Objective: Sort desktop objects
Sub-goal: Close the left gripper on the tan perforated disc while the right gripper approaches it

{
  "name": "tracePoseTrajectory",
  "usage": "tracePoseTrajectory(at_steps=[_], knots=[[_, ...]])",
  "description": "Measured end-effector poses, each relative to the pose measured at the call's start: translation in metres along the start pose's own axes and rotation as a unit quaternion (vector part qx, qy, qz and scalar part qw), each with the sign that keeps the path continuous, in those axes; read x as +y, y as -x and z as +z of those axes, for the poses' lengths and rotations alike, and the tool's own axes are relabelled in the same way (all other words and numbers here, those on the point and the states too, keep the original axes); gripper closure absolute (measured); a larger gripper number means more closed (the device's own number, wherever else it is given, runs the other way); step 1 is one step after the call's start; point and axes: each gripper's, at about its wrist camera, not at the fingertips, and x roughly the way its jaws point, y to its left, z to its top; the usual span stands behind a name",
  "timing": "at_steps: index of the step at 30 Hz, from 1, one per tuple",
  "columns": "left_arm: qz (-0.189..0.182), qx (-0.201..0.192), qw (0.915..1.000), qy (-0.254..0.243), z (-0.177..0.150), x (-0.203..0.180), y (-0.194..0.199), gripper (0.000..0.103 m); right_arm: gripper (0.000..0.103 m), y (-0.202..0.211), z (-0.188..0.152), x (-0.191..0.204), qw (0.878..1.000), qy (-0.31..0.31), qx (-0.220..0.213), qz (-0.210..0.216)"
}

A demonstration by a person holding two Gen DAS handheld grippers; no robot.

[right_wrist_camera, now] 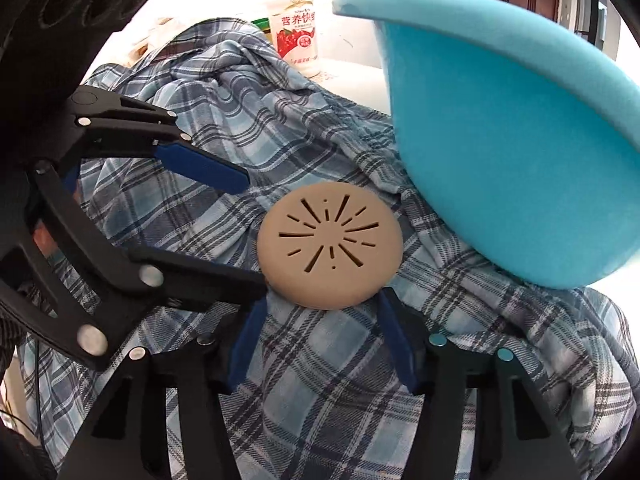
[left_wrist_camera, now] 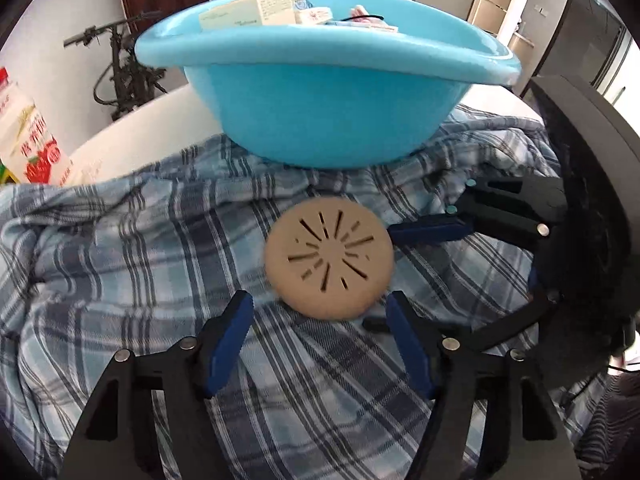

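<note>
While the crumpled blue-and-white plaid cloth (left_wrist_camera: pixel 132 240) is lying spread over the white surface (left_wrist_camera: pixel 140 136), a round tan disc with radiating slots (left_wrist_camera: pixel 330 258) is resting on top of it, just in front of the light-blue plastic basin (left_wrist_camera: pixel 320 92).

At the far left of the left wrist view, a red-and-white carton (left_wrist_camera: pixel 30 136) is standing at the cloth's edge. The left hand-held gripper (left_wrist_camera: pixel 320 308) is pointing down at the near rim of the disc, its blue-padded fingers (left_wrist_camera: pixel 230 336) standing apart on either side of that rim, and nothing is being clamped between them. To the right, the right hand-held gripper (left_wrist_camera: pixel 404 276) is reaching in from the side; one blue finger is lying right at the disc's right edge, but whether it is touching cannot be told.

In the right wrist view, the left tool is coming in from the left, its upper blue finger ending near the disc's upper left and its lower black arm meeting the disc's left edge. The right tool's jaws are parted, flanking the disc's near rim without squeezing it. Behind the cloth, a white plastic bottle with a red cap (right_wrist_camera: pixel 294 20) is standing upright. The basin, sitting on the cloth, is holding several small boxes (left_wrist_camera: pixel 256 10).
</note>
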Motion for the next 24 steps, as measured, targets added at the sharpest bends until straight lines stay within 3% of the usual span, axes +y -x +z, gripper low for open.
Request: tracePoseTrajectory(at_steps=[2,9,17,20,22,24], knots=[[0.003,0.001,1.0,0.0,0.003,-0.001,-0.004,0.025,0.036,-0.001,0.001,-0.002,1.0,-0.009,-0.01,-0.001],[-0.031,0.021,0.9993,0.004,0.014,0.002,-0.024,0.019,0.031,-0.006,0.005,-0.001,1.0,-0.015,-0.023,-0.005],[-0.057,0.023,0.9981,0.007,0.019,0.006,-0.035,0.017,0.03,-0.01,0.008,-0.002,0.999,-0.012,-0.028,-0.024],[-0.066,0.021,0.9975,0.017,0.016,0.009,-0.038,0.016,0.037,-0.011,0.007,0.002,0.999,-0.002,-0.027,-0.035],[-0.063,0.014,0.9977,0.019,0.015,0.008,-0.035,0.02,0.04,-0.01,0.007,0.003,0.999,0.0,-0.027,-0.036],[-0.043,0.013,0.9988,0.02,0.015,0.008,-0.033,0.031,0.044,-0.008,0.005,0.003,0.999,-0.003,-0.025,-0.034]])
